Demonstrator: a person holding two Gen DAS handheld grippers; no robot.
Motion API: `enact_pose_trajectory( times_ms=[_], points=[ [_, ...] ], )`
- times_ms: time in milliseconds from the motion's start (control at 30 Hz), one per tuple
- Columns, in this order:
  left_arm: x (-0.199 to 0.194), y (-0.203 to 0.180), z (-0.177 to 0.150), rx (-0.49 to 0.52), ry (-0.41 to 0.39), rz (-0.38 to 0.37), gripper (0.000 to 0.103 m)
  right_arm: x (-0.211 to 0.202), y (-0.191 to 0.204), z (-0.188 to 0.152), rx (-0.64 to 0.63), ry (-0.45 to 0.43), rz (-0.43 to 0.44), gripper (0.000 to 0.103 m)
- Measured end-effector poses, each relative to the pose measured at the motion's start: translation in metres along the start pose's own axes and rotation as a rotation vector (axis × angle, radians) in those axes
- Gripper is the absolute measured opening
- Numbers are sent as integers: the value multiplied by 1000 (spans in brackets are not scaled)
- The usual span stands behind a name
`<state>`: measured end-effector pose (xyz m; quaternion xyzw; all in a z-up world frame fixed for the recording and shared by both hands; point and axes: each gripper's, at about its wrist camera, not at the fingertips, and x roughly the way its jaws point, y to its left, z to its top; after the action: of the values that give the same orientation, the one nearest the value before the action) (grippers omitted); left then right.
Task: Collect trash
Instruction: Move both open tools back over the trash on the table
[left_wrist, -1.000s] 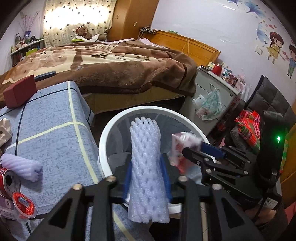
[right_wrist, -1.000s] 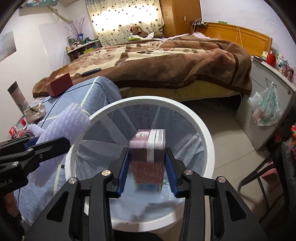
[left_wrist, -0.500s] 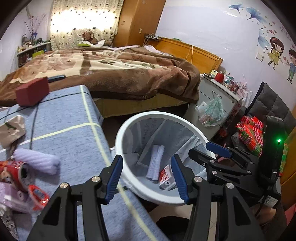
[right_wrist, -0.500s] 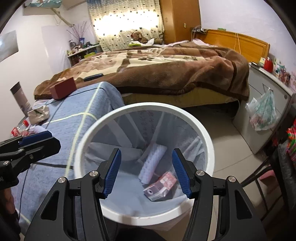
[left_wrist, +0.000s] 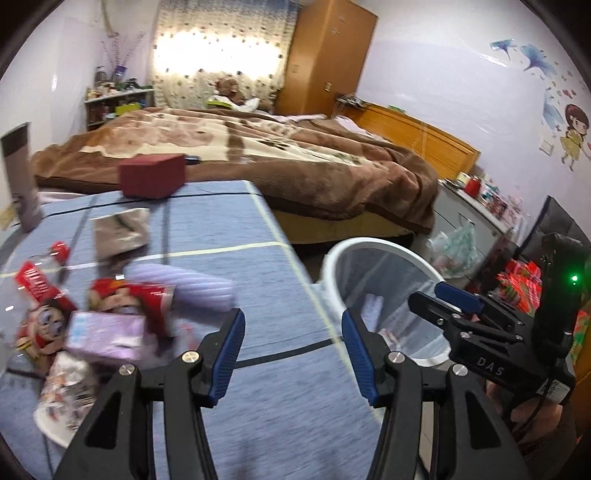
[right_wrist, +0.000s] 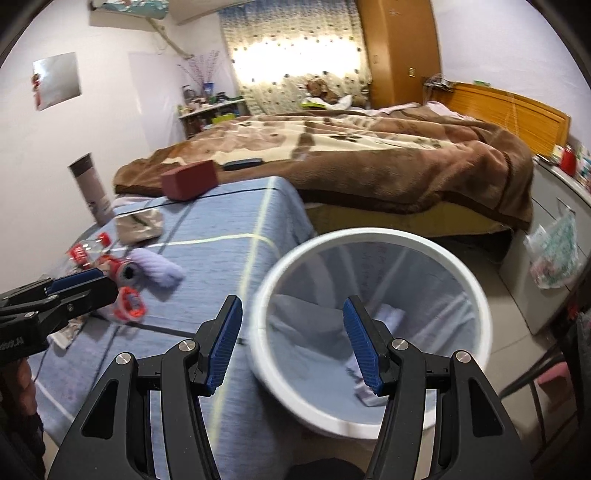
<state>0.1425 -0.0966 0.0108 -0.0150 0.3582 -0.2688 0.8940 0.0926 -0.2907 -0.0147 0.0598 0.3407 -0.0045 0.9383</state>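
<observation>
I've got my left gripper (left_wrist: 291, 350) over the blue table (left_wrist: 258, 280), fingers apart, nothing between them. My right gripper (right_wrist: 291, 343) is spread and empty too, white bin (right_wrist: 373, 236) at one o'clock. Trash pile (left_wrist: 107, 325) sits at nine o'clock.

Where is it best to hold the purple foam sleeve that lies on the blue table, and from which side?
Probably grip the purple foam sleeve at its middle, claw descending from above across its short width: it lies flat and long, and the soft mesh compresses.

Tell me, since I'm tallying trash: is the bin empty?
Not empty. The white bin already holds a foam sleeve and a small carton at its bottom.
</observation>
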Motion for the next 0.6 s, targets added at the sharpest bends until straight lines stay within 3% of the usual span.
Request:
enact_pose_trajectory(
  times_ms=[600],
  points=[
    [-79,120,-39,-161,-79,249,62,18,84,-11,-117,44,147,59]
  ],
)
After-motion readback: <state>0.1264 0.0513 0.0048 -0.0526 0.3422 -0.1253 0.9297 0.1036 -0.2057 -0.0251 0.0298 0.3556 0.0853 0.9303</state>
